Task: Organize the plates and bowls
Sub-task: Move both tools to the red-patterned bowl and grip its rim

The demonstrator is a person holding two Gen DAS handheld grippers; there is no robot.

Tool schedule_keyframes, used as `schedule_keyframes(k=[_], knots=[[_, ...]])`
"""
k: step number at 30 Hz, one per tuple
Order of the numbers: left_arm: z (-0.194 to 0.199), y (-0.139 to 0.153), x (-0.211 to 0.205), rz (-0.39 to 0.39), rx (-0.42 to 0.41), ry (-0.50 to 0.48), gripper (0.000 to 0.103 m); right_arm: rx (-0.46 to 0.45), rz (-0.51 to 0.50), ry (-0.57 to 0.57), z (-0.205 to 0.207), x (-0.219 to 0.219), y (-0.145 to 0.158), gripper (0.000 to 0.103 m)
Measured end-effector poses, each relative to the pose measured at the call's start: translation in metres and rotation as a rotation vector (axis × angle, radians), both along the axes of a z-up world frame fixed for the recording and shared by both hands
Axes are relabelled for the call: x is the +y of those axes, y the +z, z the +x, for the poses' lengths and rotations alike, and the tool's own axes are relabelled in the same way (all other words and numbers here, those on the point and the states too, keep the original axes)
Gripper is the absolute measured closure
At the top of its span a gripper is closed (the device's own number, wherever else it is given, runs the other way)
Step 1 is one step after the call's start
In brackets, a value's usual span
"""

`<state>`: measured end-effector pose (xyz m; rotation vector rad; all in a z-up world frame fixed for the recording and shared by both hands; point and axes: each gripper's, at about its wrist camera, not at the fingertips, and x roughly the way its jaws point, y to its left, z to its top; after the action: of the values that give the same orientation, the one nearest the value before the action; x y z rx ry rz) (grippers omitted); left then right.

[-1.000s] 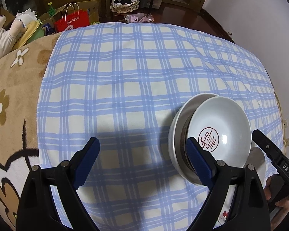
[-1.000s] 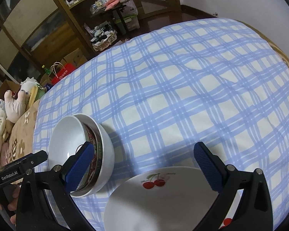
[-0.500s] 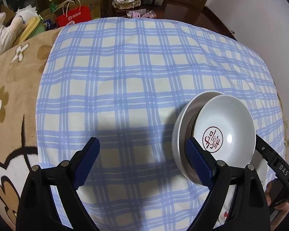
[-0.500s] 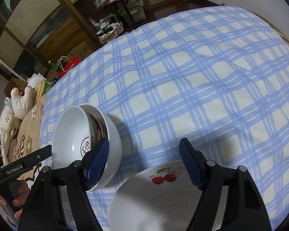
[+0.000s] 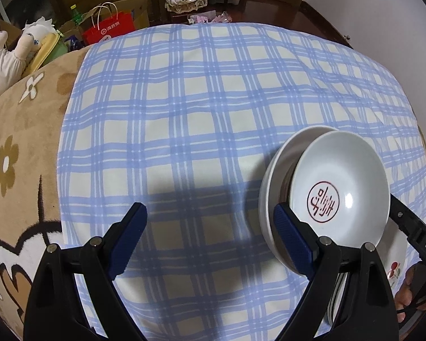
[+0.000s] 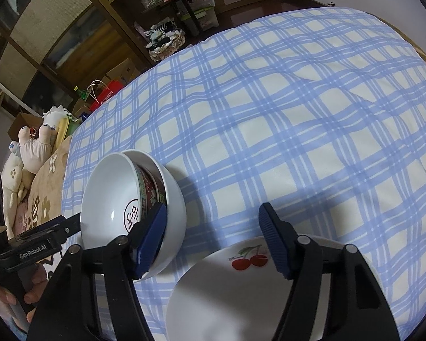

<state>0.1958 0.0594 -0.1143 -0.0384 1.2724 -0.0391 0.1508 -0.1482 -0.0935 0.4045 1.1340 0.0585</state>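
Three nested bowls (image 6: 133, 204) are sitting on the blue checked cloth (image 6: 269, 130), just left of the cherry plate (image 6: 241, 289). Right gripper (image 6: 213, 238) jaws, just closing, are standing apart, empty, beside the bowls. Left gripper (image 5: 210, 238) jaws are standing wide apart, empty.

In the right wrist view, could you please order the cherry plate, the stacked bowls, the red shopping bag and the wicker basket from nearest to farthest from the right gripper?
1. Cherry plate: directly below the right gripper.
2. Stacked bowls: at its left finger, about as near.
3. Red shopping bag: beyond the cloth's far left edge.
4. Wicker basket: on the floor behind, farthest.
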Motion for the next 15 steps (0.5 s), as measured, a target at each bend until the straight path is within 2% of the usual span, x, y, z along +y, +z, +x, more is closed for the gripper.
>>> schedule_keyframes(k=[6, 10, 12, 15], knots=[[-0.003, -0.001, 0.002, -0.011, -0.003, 0.005, 0.015, -0.002, -0.008, 0.003, 0.0, -0.001, 0.0, 0.032], [-0.003, -0.001, 0.003, -0.024, 0.002, -0.011, 0.021, -0.006, -0.035, 0.016, 0.002, 0.006, 0.002, 0.032], [-0.003, -0.002, 0.002, -0.03, 0.003, -0.017, 0.025, -0.006, -0.037, 0.013, 0.002, 0.007, 0.002, 0.032], [-0.007, -0.004, -0.002, -0.036, 0.014, -0.028, 0.038, 0.004, -0.046, 0.021, 0.003, 0.011, 0.0, 0.032]])
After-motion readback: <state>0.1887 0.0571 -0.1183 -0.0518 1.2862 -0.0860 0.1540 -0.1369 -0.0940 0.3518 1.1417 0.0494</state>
